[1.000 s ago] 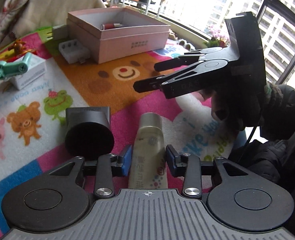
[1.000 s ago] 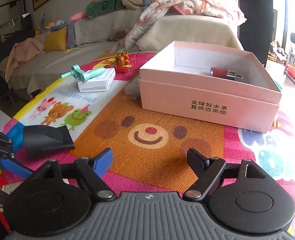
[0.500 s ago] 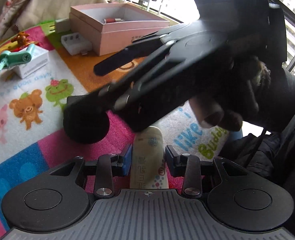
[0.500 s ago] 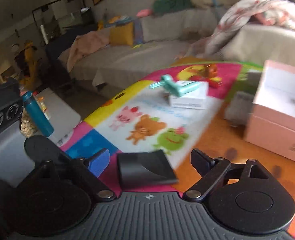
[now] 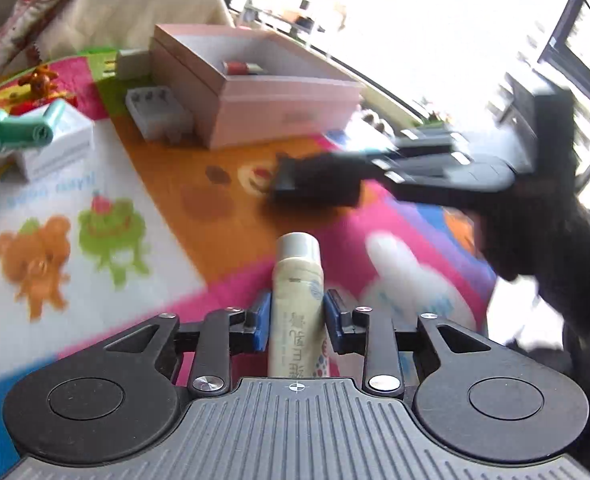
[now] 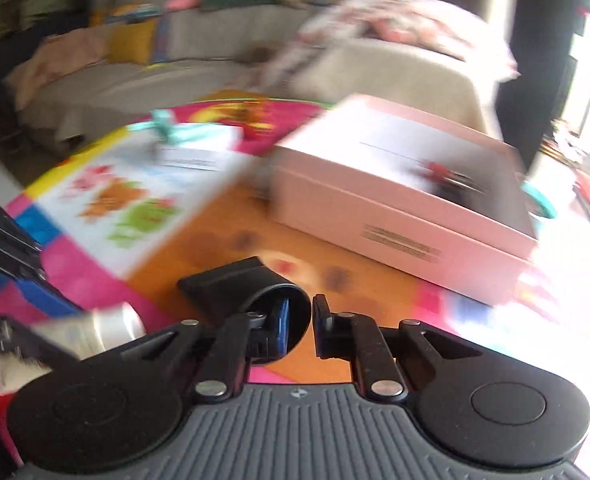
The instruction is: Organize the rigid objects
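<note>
On the cartoon-printed play mat (image 5: pixel 167 184) that covers the desk, the left claw (image 5: pixel 297 322) has just been closing and its blue pads press on a cream tube (image 5: pixel 297 300) with a silver cap, which points away from the camera. The tube carries printed characters, too small and foreshortened to read. The right claw (image 6: pixel 301 326) has just snapped closed on the rim of a black nozzle-like piece (image 6: pixel 243 286), one finger inside its round mouth and the other outside (the left view shows it held off the mat, blurred). Beyond it stands the open pink box (image 6: pixel 407 216), a red-and-silver item (image 5: pixel 241 67) lying inside; the print on its front wall is smeared past reading. Just beside the box sits a grey block with sockets (image 5: pixel 159 114). Farther left a white carton (image 5: pixel 59 144) bears a teal tool (image 5: pixel 15 130), with a small orange toy (image 5: pixel 39 80) behind it. A sofa with bedding (image 6: pixel 395 48) lies beyond the desk.
</note>
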A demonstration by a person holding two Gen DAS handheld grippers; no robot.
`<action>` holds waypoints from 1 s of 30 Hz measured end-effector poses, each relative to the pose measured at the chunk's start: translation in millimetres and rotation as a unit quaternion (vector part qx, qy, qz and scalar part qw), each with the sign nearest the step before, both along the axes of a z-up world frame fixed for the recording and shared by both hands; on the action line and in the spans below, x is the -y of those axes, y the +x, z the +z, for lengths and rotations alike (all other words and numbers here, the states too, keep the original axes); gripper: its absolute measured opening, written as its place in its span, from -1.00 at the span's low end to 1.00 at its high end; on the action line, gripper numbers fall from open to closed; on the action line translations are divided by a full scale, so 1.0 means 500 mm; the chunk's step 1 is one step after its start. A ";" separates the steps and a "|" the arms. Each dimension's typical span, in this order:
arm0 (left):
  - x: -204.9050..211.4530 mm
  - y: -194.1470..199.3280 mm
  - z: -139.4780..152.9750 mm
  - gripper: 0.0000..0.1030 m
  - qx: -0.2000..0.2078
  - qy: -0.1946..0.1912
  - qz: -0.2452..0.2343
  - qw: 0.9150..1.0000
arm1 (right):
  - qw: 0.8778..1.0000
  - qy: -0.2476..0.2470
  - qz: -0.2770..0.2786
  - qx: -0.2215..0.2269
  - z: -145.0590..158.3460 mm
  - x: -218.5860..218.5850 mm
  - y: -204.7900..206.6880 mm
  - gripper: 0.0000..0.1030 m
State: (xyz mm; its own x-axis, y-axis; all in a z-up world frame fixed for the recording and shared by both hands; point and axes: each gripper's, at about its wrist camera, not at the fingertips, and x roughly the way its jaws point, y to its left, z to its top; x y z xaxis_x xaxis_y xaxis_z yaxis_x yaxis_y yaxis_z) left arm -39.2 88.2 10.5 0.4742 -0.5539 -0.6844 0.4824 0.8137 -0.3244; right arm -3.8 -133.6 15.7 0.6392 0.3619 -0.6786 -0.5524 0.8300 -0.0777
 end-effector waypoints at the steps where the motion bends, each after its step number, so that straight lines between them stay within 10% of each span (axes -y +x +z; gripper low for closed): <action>1: 0.004 0.014 0.000 -0.38 0.005 0.003 0.015 1.000 | 1.000 -0.003 -0.012 0.001 -0.001 0.016 0.000 -0.77; 6: 0.027 0.069 -0.002 -0.39 0.054 0.047 0.092 0.993 | 0.999 -0.015 -0.043 0.001 -0.013 0.063 -0.014 -0.59; 10: 0.021 0.074 -0.009 -0.39 0.048 0.024 0.103 0.993 | 0.999 -0.005 -0.045 0.003 -0.026 0.075 -0.042 0.38; 19: 0.013 0.045 -0.014 -0.37 0.012 -0.025 0.091 0.995 | 0.997 0.046 -0.055 -0.034 -0.047 0.059 -0.055 0.98; 30: 0.095 0.020 -0.018 -0.39 0.083 0.041 0.055 0.994 | 0.997 0.042 -0.053 -0.039 -0.050 0.052 -0.053 1.00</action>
State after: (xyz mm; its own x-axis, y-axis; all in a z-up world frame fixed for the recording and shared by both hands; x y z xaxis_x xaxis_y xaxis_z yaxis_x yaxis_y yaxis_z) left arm -29.3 40.8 1.6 0.6391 -0.4374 -0.6327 0.4297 0.8852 -0.1780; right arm -30.5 -159.6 -9.4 0.6227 0.3521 -0.6988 -0.4627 0.8858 0.0340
